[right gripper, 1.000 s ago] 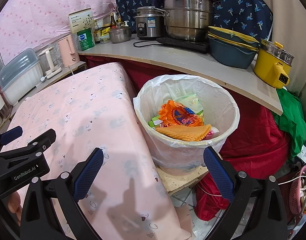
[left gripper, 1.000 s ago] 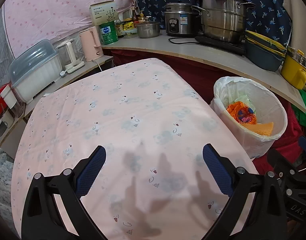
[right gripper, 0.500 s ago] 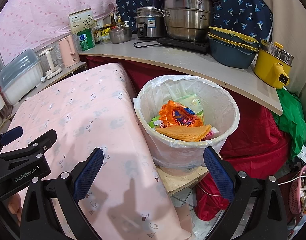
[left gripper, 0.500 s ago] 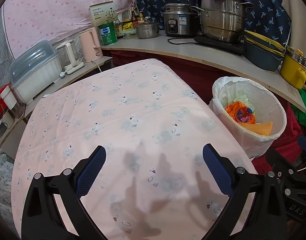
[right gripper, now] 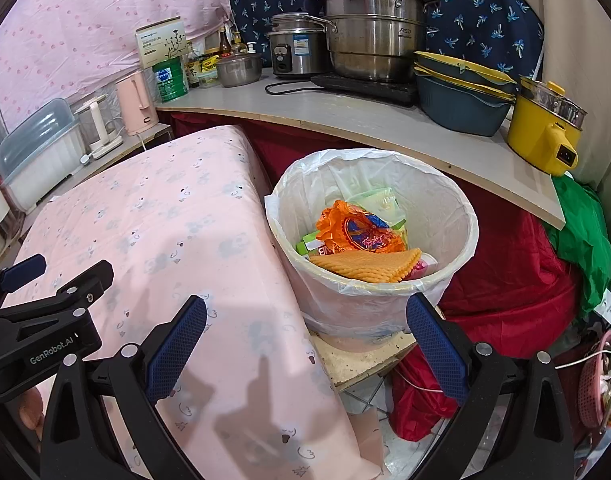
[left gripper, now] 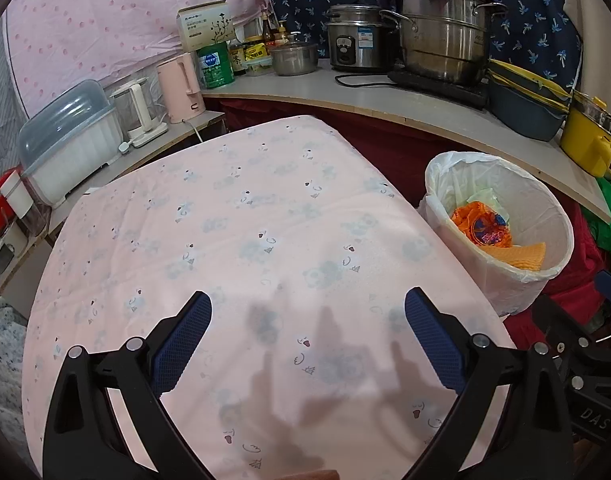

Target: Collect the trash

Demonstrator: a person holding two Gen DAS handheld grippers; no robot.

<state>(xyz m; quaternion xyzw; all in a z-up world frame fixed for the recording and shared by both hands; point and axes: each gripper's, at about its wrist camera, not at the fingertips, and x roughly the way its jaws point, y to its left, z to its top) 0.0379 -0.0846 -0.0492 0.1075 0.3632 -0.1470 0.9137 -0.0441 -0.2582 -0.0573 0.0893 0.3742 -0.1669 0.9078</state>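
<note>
Your left gripper (left gripper: 307, 316) hovered over the pink cloth (left gripper: 241, 216), jaws wide apart and empty. Your right gripper (right gripper: 305, 320), equally spread and empty, pointed at the bin (right gripper: 385, 304), its trash (right gripper: 357, 236) inside, beyond the fingertips.

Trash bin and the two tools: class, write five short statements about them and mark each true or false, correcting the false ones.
1. The trash bin is lined with a white plastic bag. True.
2. The bin is empty. False: an orange wrapper and an orange cloth lie inside, with other packaging.
3. The right tool holds a piece of trash. False: its jaws stand wide apart with nothing between them.
4. The left tool is open above the pink tablecloth. True.
5. The bin stands on the grey counter. False: it sits lower, beside the table, in front of the counter.
</note>
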